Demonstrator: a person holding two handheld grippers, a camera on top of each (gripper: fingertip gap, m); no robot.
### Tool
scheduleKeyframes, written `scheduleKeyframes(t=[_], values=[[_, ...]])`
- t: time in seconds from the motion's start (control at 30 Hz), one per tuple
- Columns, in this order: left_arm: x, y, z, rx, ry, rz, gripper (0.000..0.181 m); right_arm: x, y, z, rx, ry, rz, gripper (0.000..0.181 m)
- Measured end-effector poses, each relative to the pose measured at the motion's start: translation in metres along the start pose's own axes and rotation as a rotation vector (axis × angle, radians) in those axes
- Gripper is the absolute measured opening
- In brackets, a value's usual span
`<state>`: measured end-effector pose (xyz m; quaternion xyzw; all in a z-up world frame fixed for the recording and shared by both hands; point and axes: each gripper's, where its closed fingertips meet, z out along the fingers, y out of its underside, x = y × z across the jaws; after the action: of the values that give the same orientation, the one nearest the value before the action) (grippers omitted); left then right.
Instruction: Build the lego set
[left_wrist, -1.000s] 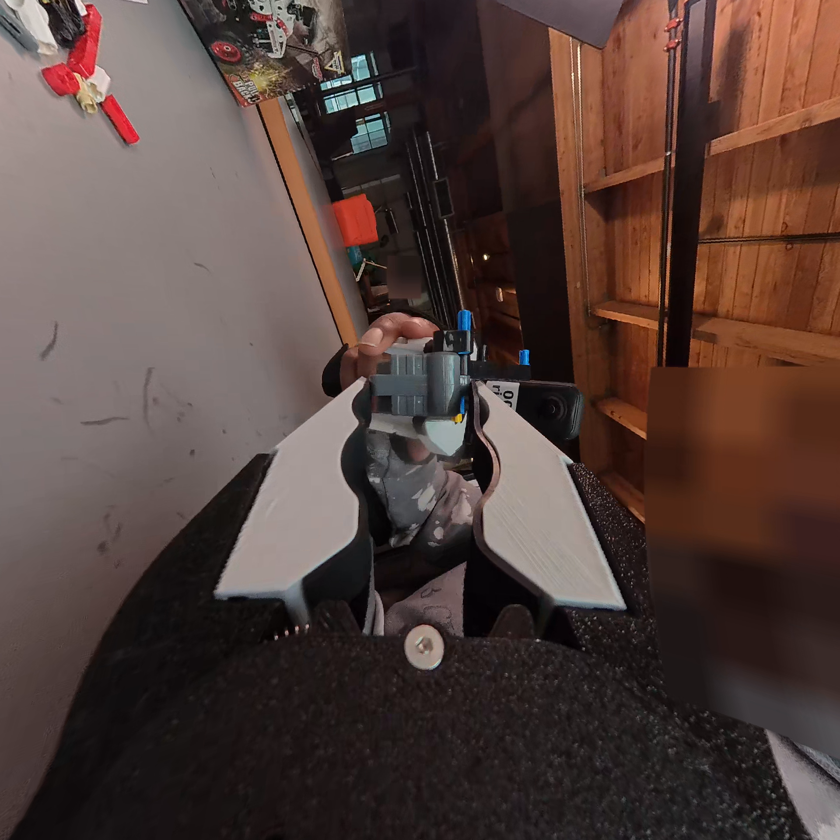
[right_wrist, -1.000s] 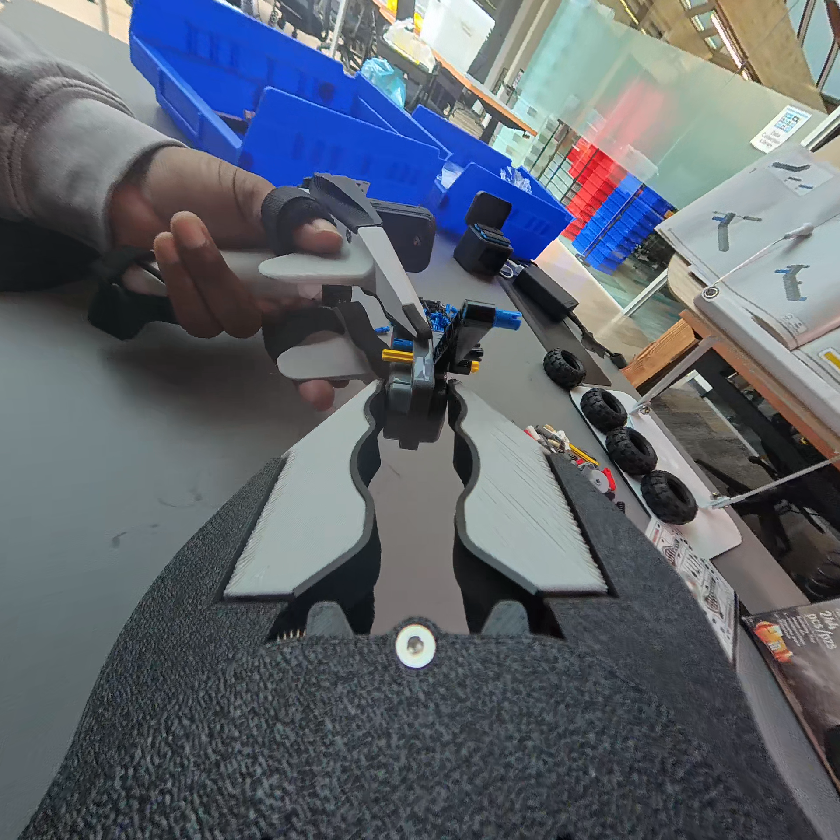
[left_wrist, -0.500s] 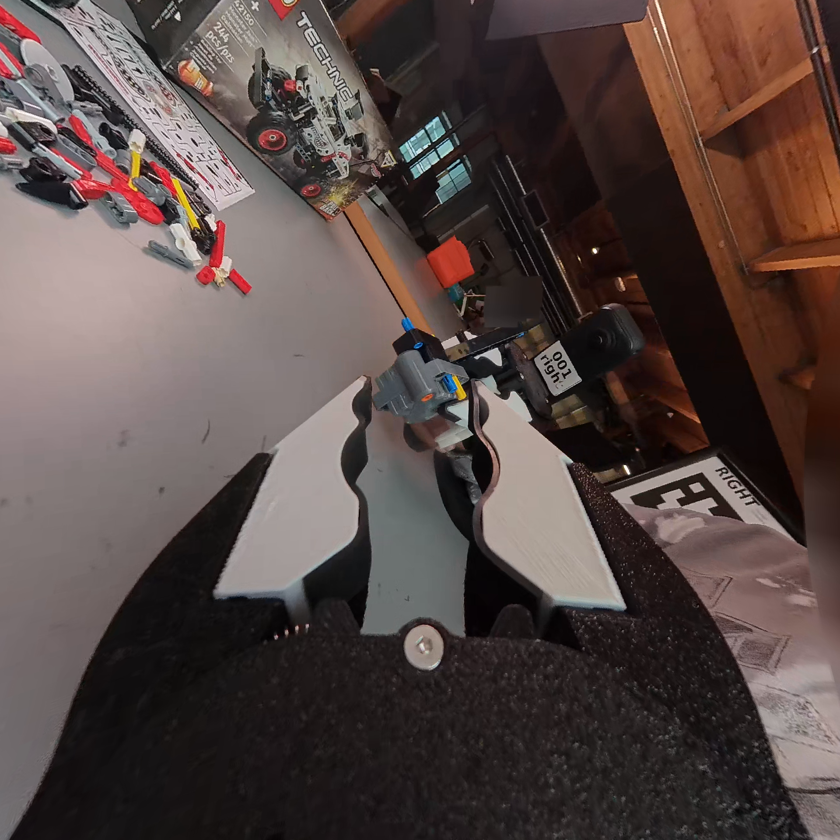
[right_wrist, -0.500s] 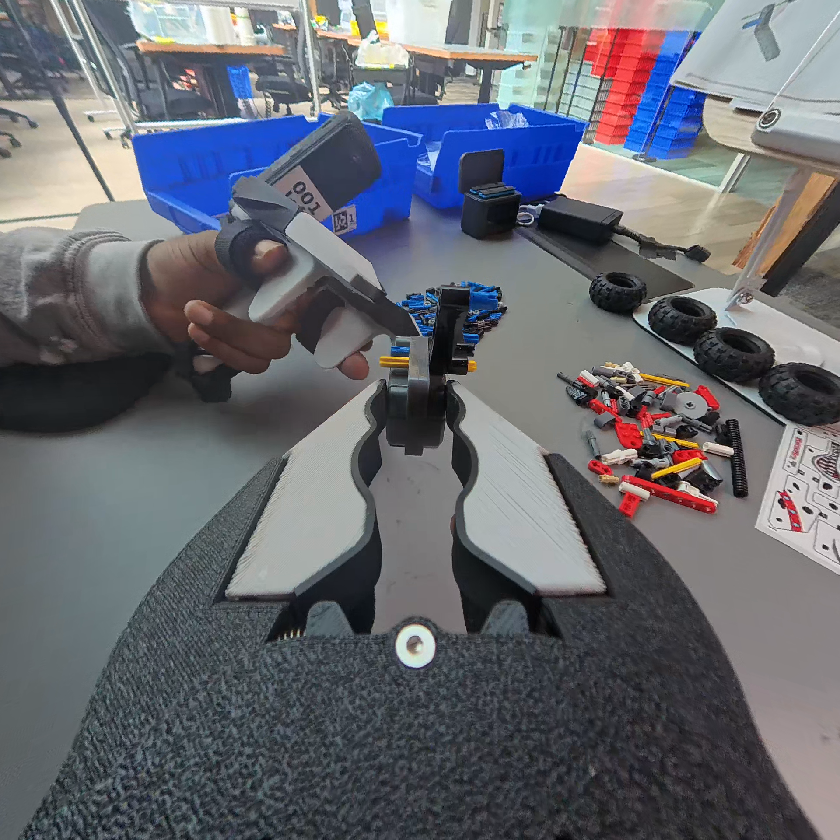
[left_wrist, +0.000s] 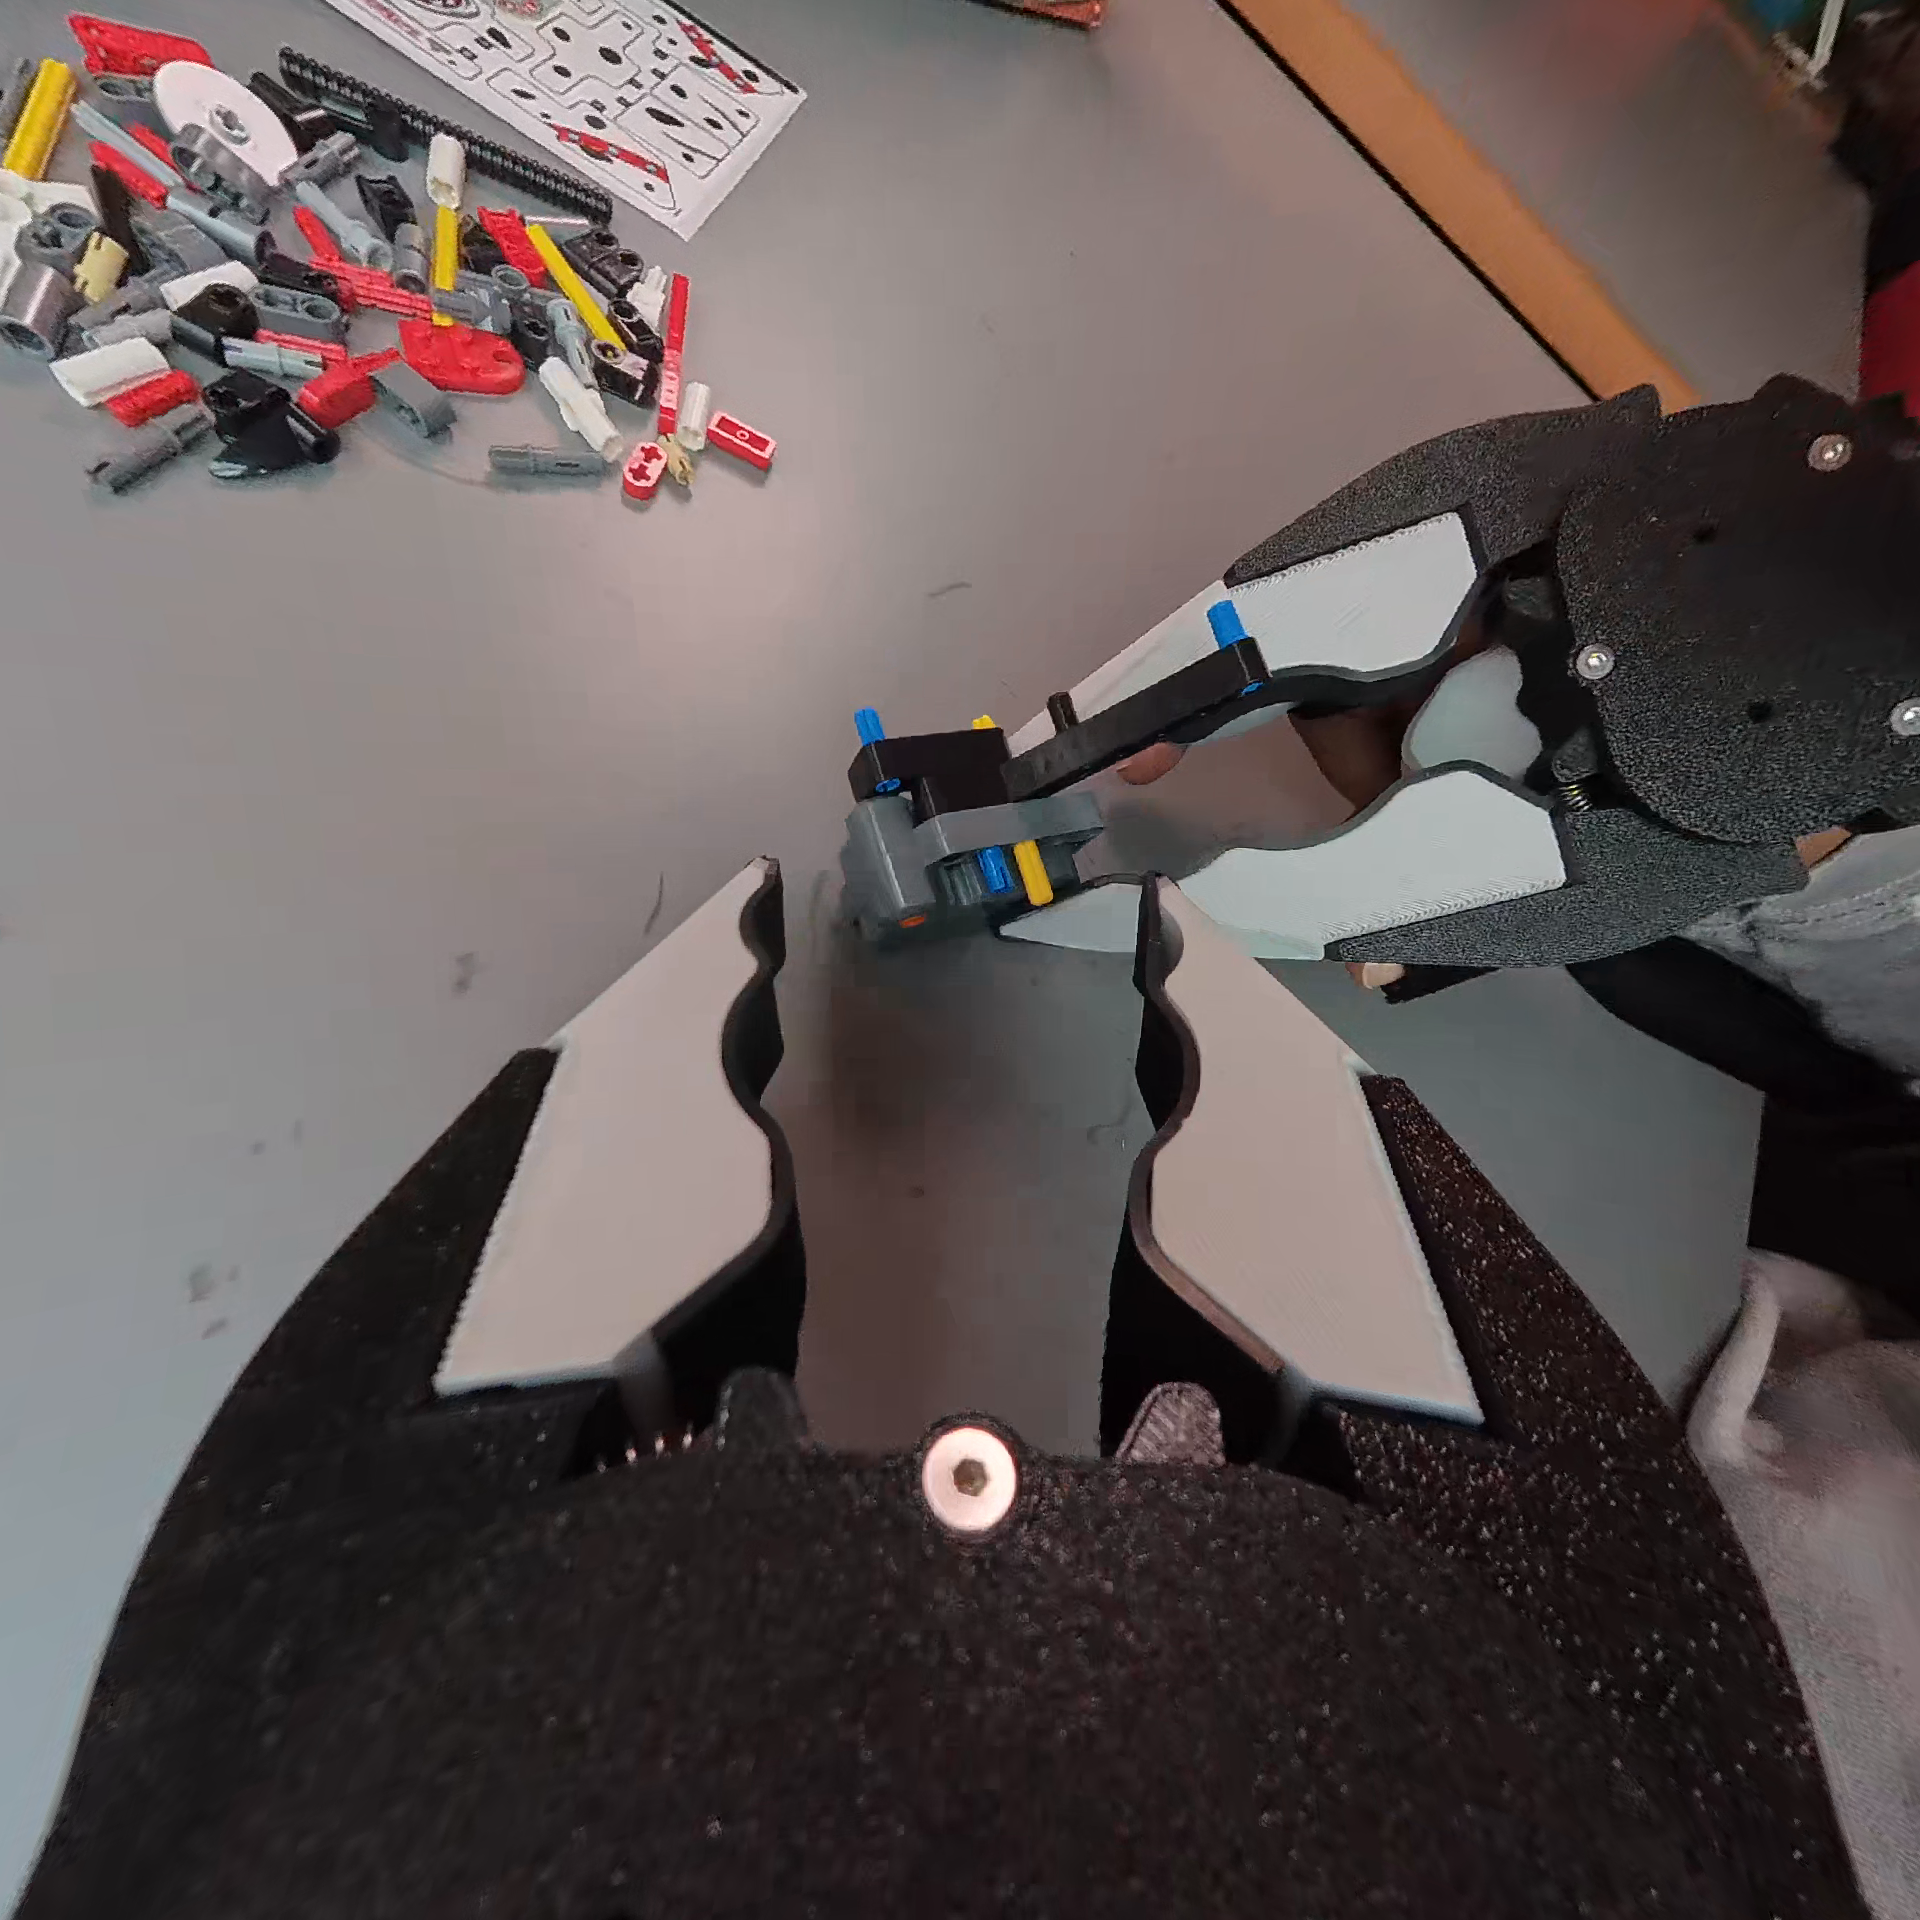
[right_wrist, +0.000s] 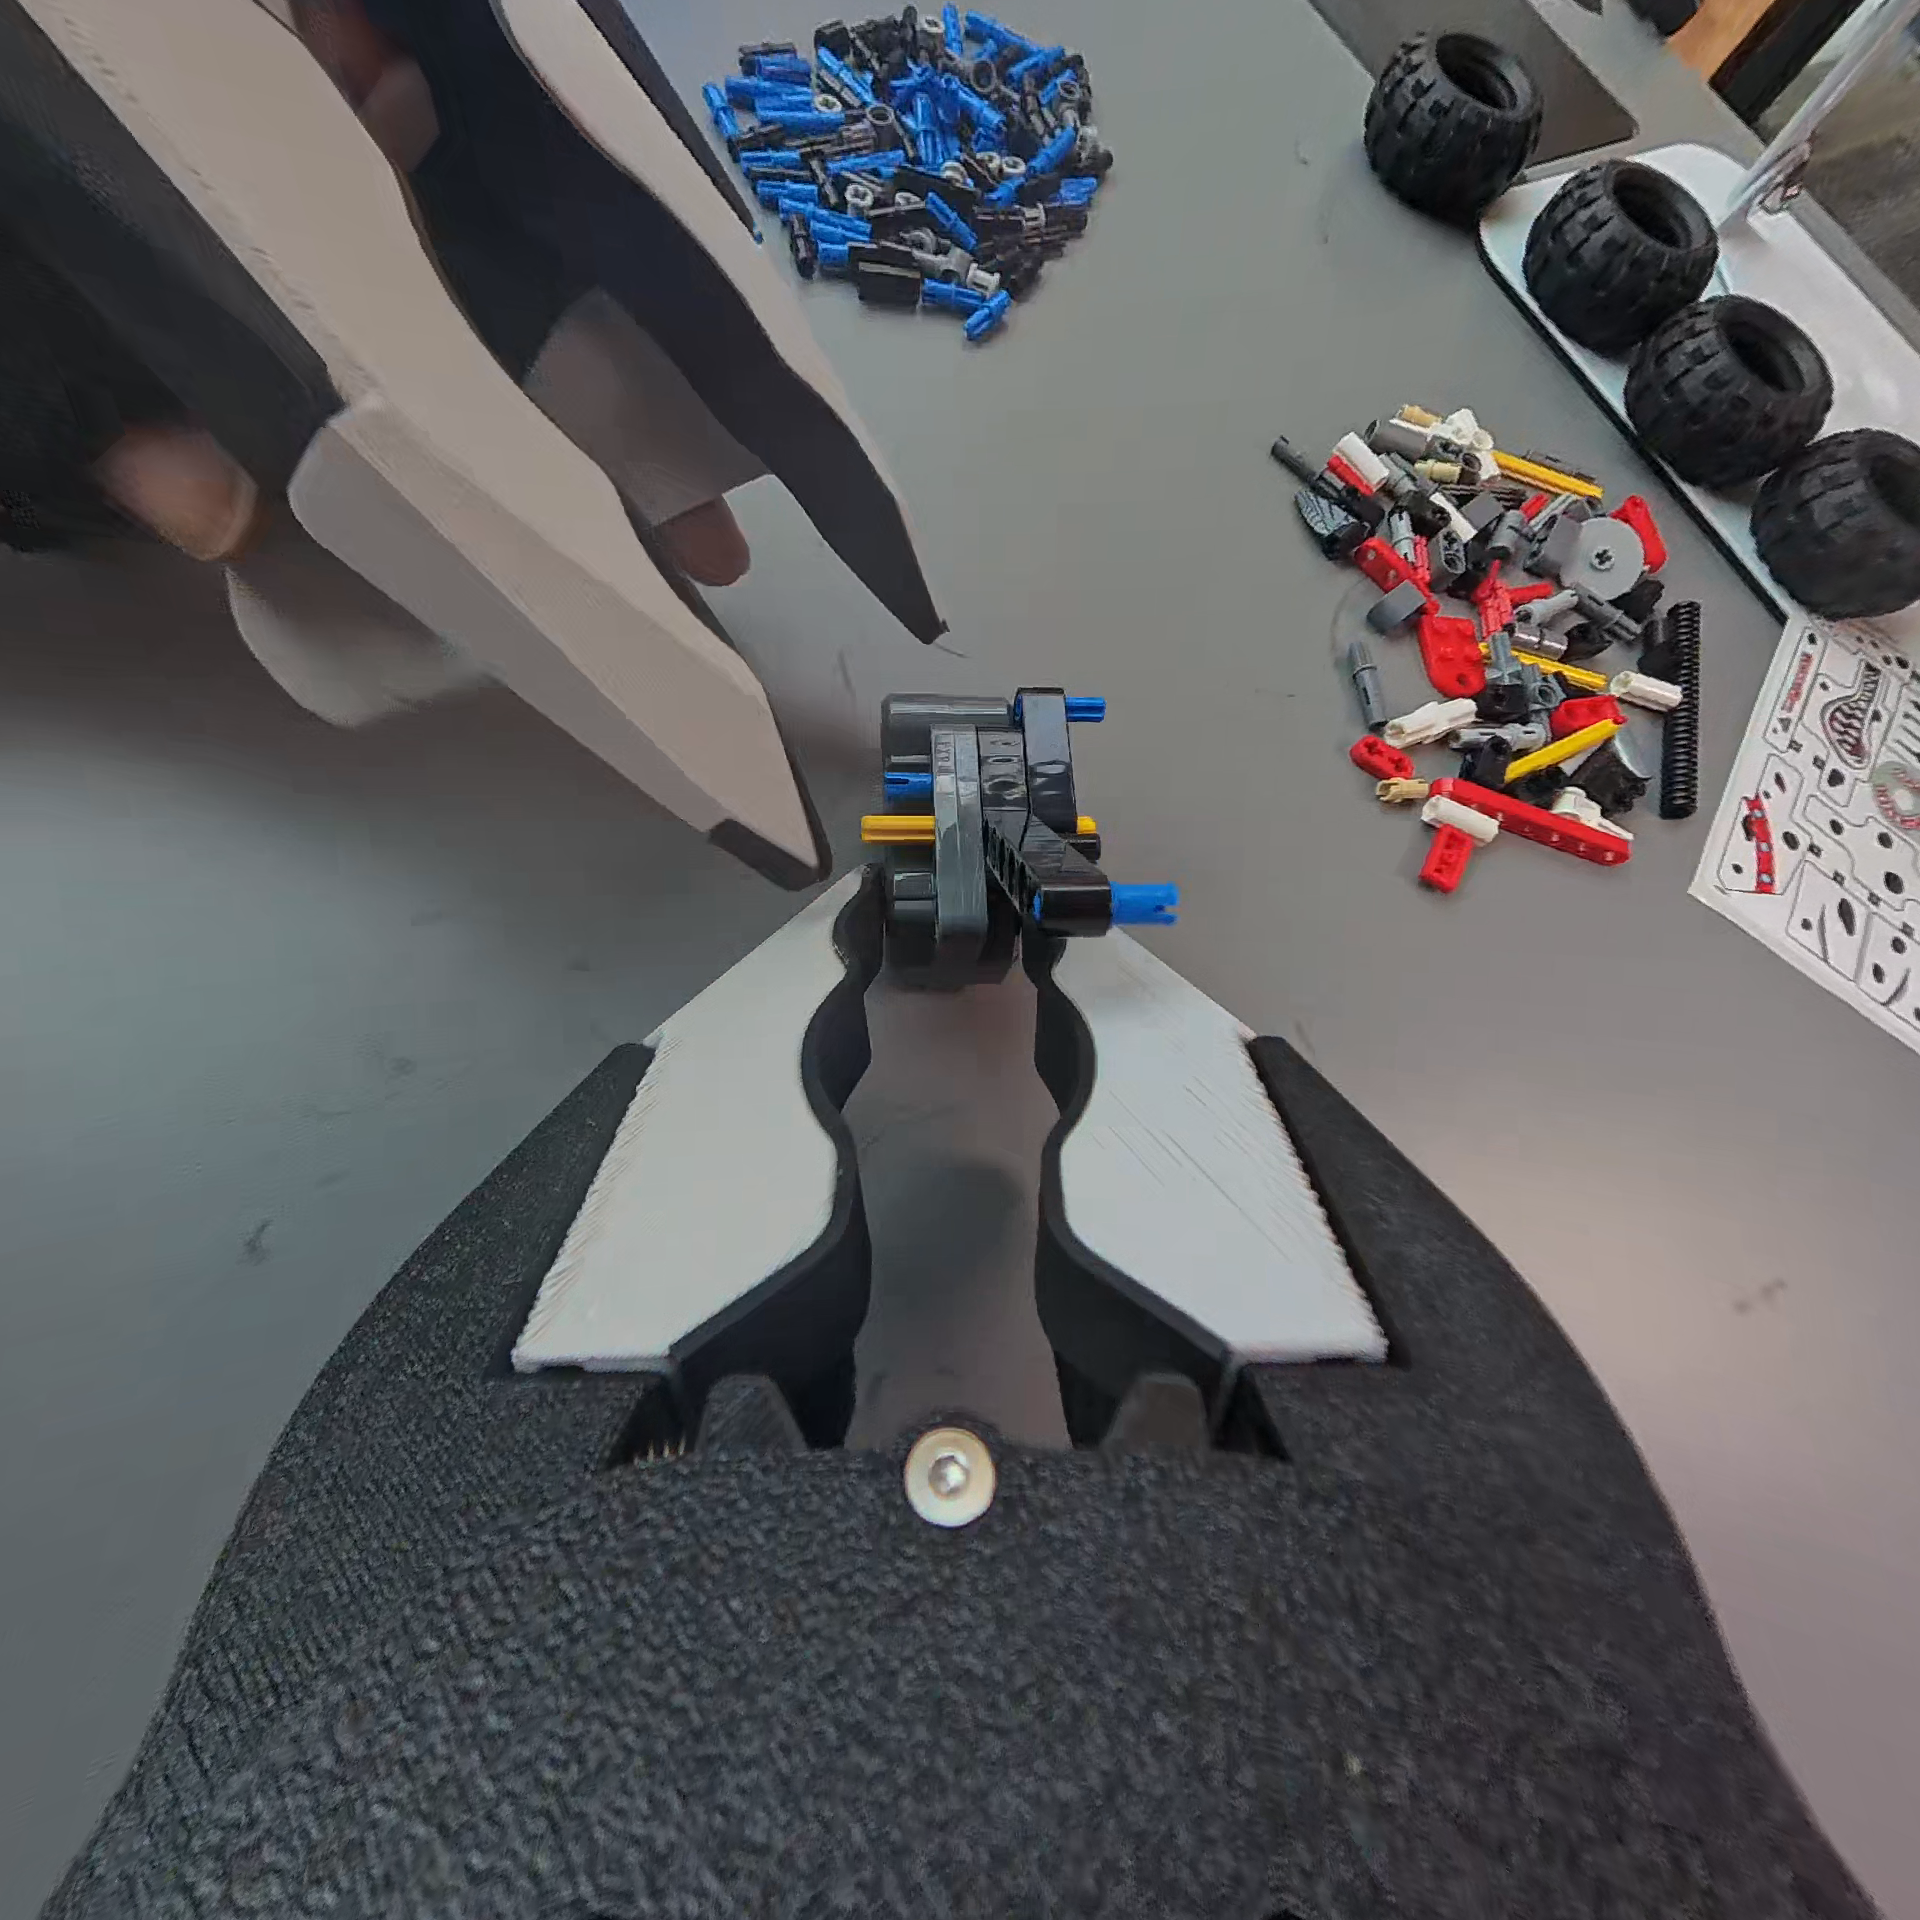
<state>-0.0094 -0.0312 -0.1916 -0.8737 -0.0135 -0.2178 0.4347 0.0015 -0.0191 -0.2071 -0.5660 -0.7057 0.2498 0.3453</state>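
Note:
A small grey and black lego assembly (right_wrist: 977, 831) with blue pins and a yellow axle is gripped at its near end by my right gripper (right_wrist: 961, 914), which is shut on it low over the grey table (right_wrist: 312, 1039). In the left wrist view the assembly (left_wrist: 956, 831) sits just beyond my left gripper (left_wrist: 956, 883), which is open and empty, its tips on either side of the assembly's near end. The right gripper (left_wrist: 1049, 831) comes in from the right there. In the right wrist view the left gripper (right_wrist: 868, 753) reaches in from the upper left.
A pile of mixed red, grey, yellow and white parts (left_wrist: 343, 281) (right_wrist: 1496, 634) lies on the table beside a sticker sheet (left_wrist: 582, 94) (right_wrist: 1829, 831). Blue and black pins (right_wrist: 914, 156) lie farther off. Several black tyres (right_wrist: 1725, 384) stand at the right. The table's wooden edge (left_wrist: 1455, 197) runs at the back right. The tips of both grippers are at nearly the same place.
My left gripper has opened and let go of the assembly. Both grippers have tipped down toward the table, and the right one still holds the assembly, now lower.

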Motion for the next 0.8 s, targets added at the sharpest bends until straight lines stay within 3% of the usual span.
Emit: scheduleKeyframes(t=[0.13, 0.2, 0.3, 0.43, 0.67, 0.8], values=[[0.009, 0.005, 0.005, -0.04, 0.018, 0.092, 0.065, -0.012, 0.006, -0.006, -0.014, -0.098, 0.001, 0.034], [0.008, 0.007, 0.006, -0.051, 0.017, 0.115, 0.059, -0.029, 0.01, -0.016, 0.0, -0.245, 0.014, 0.044], [0.006, 0.006, 0.002, -0.05, 0.037, 0.14, 0.051, -0.045, 0.012, -0.035, 0.057, -0.393, 0.012, 0.038], [0.009, 0.0, -0.004, -0.016, 0.062, 0.241, 0.057, -0.021, 0.011, -0.047, 0.11, -0.339, 0.004, 0.032], [0.002, 0.005, 0.007, -0.12, 0.075, 0.558, 0.073, 0.01, 0.008, -0.049, 0.162, -0.255, 0.048, 0.03], [0.006, 0.006, 0.015, -0.179, 0.165, 0.621, 0.066, 0.022, 0.003, -0.047, 0.209, -0.194, 0.061, 0.025]])
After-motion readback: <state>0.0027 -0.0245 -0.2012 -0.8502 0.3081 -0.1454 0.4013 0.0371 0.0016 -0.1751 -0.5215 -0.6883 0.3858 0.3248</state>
